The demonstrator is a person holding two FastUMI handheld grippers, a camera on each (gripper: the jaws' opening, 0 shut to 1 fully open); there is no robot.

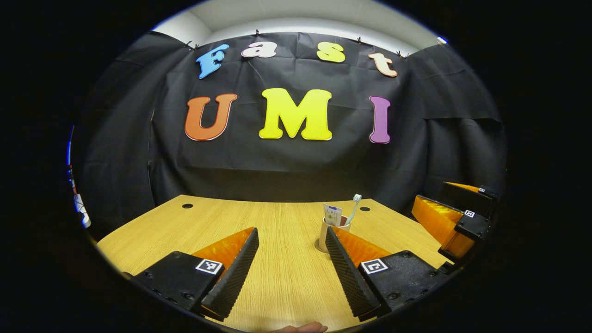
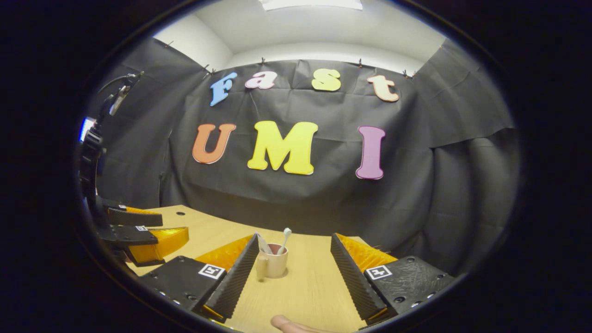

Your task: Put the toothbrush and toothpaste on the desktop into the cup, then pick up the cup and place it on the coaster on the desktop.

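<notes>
Low in both views I see my left gripper (image 1: 291,270) and right gripper (image 2: 291,277) spread wide, grasping nothing. Beyond them, at lower centre, the cup (image 2: 274,266) stands on a round coaster (image 1: 319,245) on the wood-grain desktop (image 1: 286,222), holding the toothbrush (image 1: 355,206) and toothpaste (image 1: 332,214). I judge the cup rigid, smooth and light but top-heavy; grip its wall low.
</notes>
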